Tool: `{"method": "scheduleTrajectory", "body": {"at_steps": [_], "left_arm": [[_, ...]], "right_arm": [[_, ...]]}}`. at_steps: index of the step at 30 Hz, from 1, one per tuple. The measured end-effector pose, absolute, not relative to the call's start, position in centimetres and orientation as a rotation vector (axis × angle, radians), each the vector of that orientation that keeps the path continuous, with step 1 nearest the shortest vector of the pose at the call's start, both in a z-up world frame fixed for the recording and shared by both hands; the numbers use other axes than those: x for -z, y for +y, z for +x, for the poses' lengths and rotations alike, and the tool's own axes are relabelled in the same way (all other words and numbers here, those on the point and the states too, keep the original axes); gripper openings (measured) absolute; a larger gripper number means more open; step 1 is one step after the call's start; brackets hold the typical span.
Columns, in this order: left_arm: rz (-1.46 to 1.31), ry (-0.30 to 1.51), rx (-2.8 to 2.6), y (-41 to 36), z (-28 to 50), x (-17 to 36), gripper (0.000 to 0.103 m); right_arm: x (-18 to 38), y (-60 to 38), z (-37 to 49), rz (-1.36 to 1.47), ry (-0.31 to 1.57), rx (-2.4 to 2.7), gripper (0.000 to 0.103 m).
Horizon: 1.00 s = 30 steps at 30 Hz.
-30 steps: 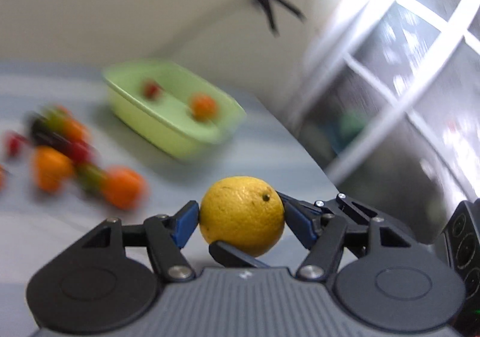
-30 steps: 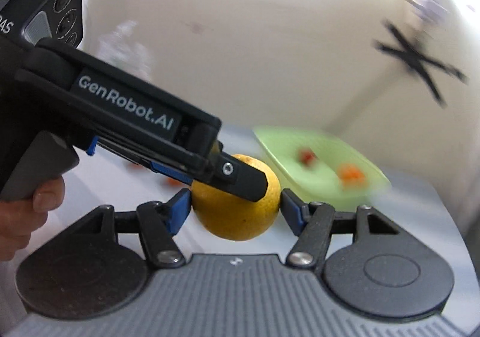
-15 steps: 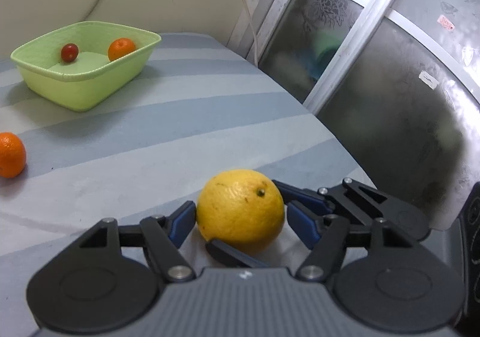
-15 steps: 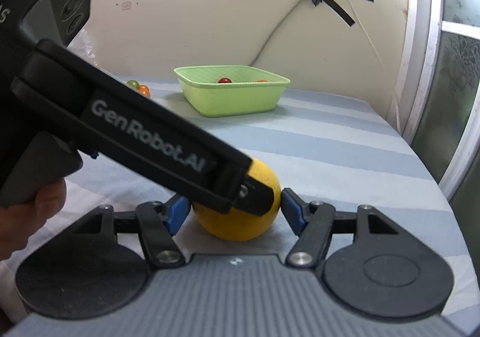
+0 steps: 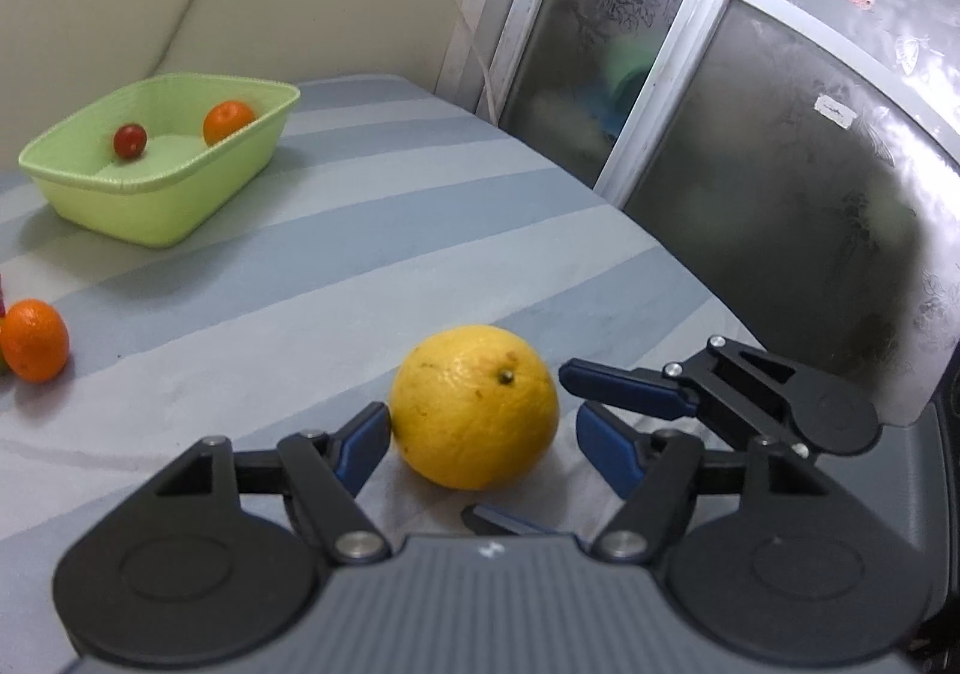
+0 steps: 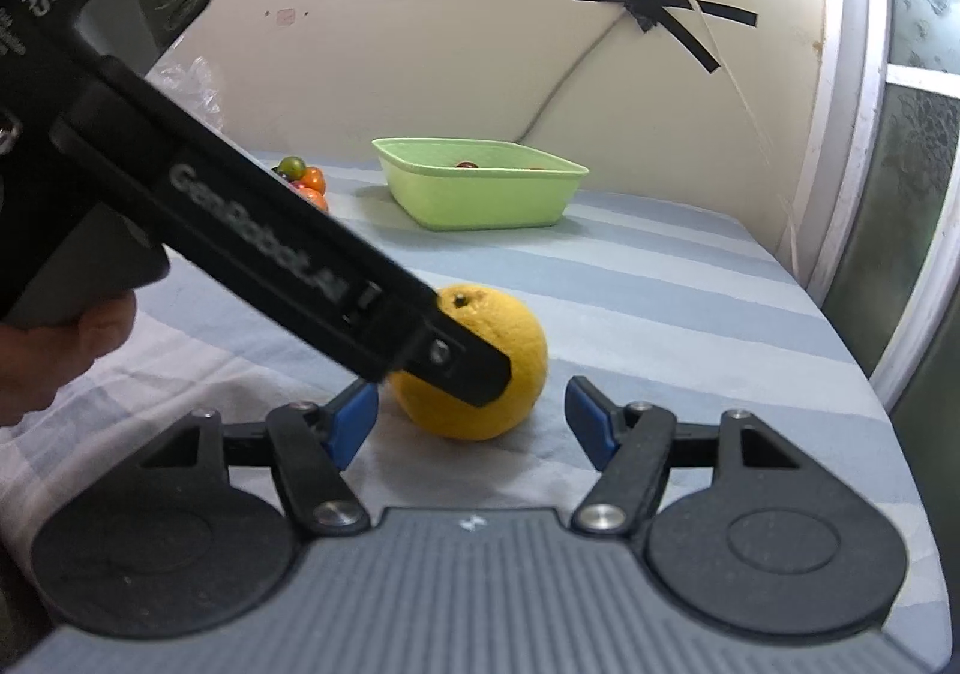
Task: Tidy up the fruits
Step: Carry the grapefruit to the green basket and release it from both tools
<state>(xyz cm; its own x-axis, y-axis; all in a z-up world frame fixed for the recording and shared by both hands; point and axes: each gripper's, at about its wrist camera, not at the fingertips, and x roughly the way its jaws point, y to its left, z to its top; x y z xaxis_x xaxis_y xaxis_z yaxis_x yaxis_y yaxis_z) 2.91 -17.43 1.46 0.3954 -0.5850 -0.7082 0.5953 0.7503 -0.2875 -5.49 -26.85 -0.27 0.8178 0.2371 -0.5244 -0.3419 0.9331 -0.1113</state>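
Note:
A large yellow citrus fruit (image 5: 474, 404) rests on the striped blue-grey cloth (image 5: 336, 278) between both grippers. My left gripper (image 5: 483, 443) is open around it, its left pad close to the fruit, its right pad apart. My right gripper (image 6: 471, 422) is open too, with the fruit (image 6: 516, 368) between its pads and gaps on both sides. The left gripper's body crosses the right wrist view and hides part of the fruit. A green basket (image 5: 159, 200) at the back holds a small red fruit (image 5: 130, 140) and an orange (image 5: 227, 121).
An orange (image 5: 33, 339) lies on the cloth at the left. A pile of small fruits (image 6: 303, 179) sits left of the basket (image 6: 480, 194). The table edge runs along frosted glass doors (image 5: 750, 134) on the right. A wall with taped cable stands behind.
Both grippers, shut on the yellow fruit a second ago while moving, have opened. The fruit now sits on the cloth and the views have steadied.

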Motion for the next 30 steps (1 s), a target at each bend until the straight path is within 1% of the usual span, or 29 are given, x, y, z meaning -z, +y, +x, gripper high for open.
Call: {"method": "scheduleTrajectory", "body": {"at_steps": [1, 3, 5, 7, 13, 16, 18, 21, 24, 30], "left_arm": [[0.012, 0.899, 0.745, -17.4, 3.1, -1.3, 0.066], [0.004, 0.903, 0.747, -17.4, 3.4, -1.0, 0.065], [-0.016, 0.916, 0.738, -17.2, 3.7, -1.1, 0.063], [-0.022, 0.902, 0.729, -17.0, 4.1, -1.7, 0.063], [-0.038, 0.757, 0.681, -15.5, 7.2, -7.0, 0.063], [-0.071, 0.714, 0.641, -14.3, 10.8, -9.4, 0.063], [-0.108, 0.716, 0.610, -13.2, 13.6, -10.0, 0.063], [-0.143, 0.740, 0.567, -11.6, 17.1, -9.2, 0.063], [-0.164, 0.790, 0.525, -10.6, 19.9, -7.2, 0.063], [-0.190, 0.862, 0.484, -9.7, 23.2, -3.5, 0.063]], "right_arm": [[0.3, -26.6, -5.4, -0.217, 0.532, -0.314, 0.071], [0.6, -26.3, -5.0, -0.241, 0.543, -0.314, 0.070], [0.9, -25.9, -4.8, -0.267, 0.546, -0.302, 0.064], [0.4, -26.0, -4.3, -0.243, 0.555, -0.315, 0.063], [-3.9, -25.8, 0.0, -0.232, 0.457, -0.353, 0.063], [-6.0, -25.5, 4.0, -0.213, 0.412, -0.378, 0.063], [-6.7, -25.2, 7.1, -0.186, 0.403, -0.395, 0.063], [-6.5, -24.3, 11.2, -0.137, 0.431, -0.425, 0.062], [-4.9, -22.9, 14.1, -0.144, 0.471, -0.437, 0.062], [-1.5, -21.7, 17.2, -0.152, 0.546, -0.442, 0.061]]}}
